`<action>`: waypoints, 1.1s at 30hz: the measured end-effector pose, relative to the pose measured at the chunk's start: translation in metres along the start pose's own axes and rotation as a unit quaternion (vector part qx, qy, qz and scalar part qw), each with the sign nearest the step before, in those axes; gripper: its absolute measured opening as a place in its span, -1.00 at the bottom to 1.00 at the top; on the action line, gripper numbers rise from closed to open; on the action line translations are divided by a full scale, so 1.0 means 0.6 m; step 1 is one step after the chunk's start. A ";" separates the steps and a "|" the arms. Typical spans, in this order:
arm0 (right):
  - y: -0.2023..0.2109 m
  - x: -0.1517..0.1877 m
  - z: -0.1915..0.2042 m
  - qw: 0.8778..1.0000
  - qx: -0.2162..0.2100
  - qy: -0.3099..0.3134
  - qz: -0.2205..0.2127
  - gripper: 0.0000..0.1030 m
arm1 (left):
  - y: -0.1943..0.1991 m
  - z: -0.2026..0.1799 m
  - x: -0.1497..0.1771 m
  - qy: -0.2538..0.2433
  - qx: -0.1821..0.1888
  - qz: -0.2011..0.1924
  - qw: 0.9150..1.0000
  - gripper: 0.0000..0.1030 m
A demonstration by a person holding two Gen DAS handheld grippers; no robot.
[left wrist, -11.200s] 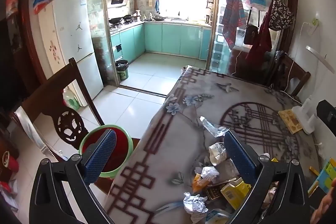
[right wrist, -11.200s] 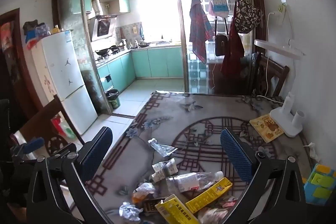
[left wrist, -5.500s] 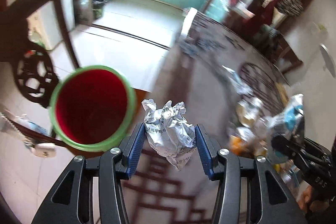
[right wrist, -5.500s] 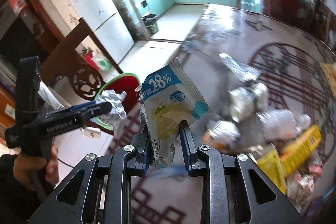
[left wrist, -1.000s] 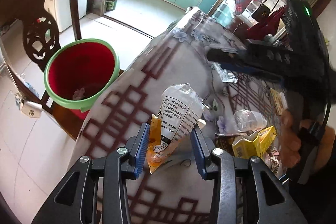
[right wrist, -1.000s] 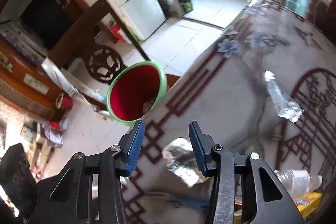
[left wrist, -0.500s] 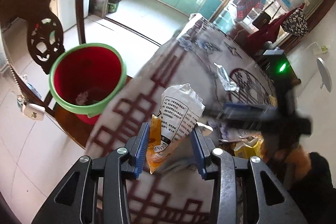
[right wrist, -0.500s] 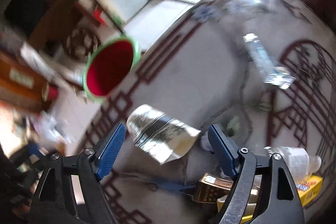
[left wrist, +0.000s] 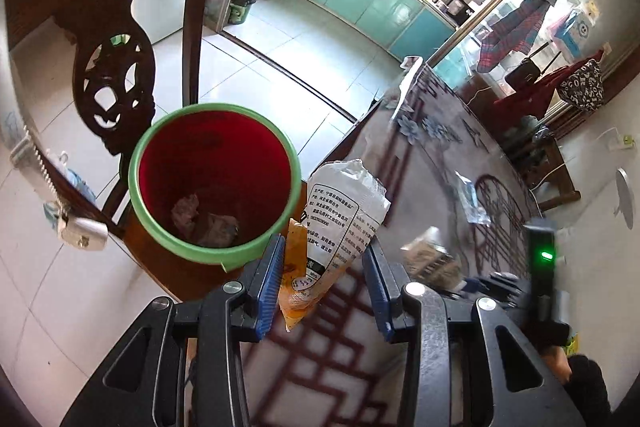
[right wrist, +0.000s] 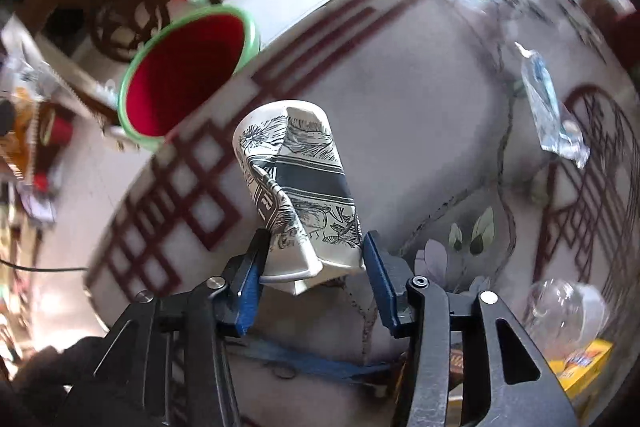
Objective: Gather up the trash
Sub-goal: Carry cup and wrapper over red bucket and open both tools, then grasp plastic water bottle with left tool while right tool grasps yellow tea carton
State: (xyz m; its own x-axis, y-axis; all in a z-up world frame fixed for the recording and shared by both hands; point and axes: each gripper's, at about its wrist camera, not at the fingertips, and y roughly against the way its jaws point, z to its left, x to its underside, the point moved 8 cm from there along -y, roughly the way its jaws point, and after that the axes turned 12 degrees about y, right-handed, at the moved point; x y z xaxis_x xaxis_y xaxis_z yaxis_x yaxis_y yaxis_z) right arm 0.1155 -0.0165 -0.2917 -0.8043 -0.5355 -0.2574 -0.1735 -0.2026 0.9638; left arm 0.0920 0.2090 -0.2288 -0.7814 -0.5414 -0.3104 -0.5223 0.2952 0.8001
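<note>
My left gripper (left wrist: 322, 277) is shut on a white and orange snack bag (left wrist: 340, 223) and holds it just right of a red bucket with a green rim (left wrist: 214, 183), which has crumpled trash at its bottom. My right gripper (right wrist: 312, 275) is shut on a crushed paper cup with black drawings (right wrist: 298, 195), held above the patterned table (right wrist: 420, 115). The bucket also shows in the right wrist view (right wrist: 184, 67), at the upper left beyond the table edge. The right gripper's body shows in the left wrist view (left wrist: 540, 267).
A dark wooden chair (left wrist: 112, 67) stands behind the bucket. On the table lie a clear plastic wrapper (right wrist: 552, 115), a clear bottle (right wrist: 568, 311), a yellow box (right wrist: 584, 363) and a blue strap (right wrist: 312, 359). Tiled floor lies left of the table.
My left gripper has carried the snack bag closer to the bucket. My right gripper has closed on the paper cup and lifted it off the table.
</note>
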 end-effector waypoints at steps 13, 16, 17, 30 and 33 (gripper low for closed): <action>0.072 -0.116 0.074 0.996 -0.010 -0.041 -0.079 -0.12 | -0.036 0.083 -0.126 -0.007 -0.028 0.005 1.000 -0.27; 0.055 -0.148 0.113 0.996 -0.019 -0.031 -0.079 -0.12 | -0.047 0.114 -0.143 0.001 -0.038 0.014 0.999 -0.27; 0.049 -0.158 0.124 0.996 -0.021 -0.025 -0.079 -0.12 | -0.050 0.124 -0.148 0.004 -0.043 0.015 0.999 -0.27; 0.019 -0.229 0.176 0.996 -0.030 -0.021 -0.085 0.57 | -0.081 0.172 -0.204 0.020 -0.077 0.008 0.997 0.25; 0.033 -0.217 0.171 0.995 -0.029 -0.033 -0.090 0.57 | -0.078 0.170 -0.205 0.031 -0.068 0.003 0.997 0.31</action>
State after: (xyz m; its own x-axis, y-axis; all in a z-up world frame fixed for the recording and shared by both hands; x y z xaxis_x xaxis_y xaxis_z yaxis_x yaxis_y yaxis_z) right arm 0.1585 0.1332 -0.2317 -0.7994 -0.4317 -0.4178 -0.2855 -0.3388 0.8965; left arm 0.1779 0.3419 -0.2803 -0.7594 -0.5886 -0.2771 -0.4632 0.1902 0.8656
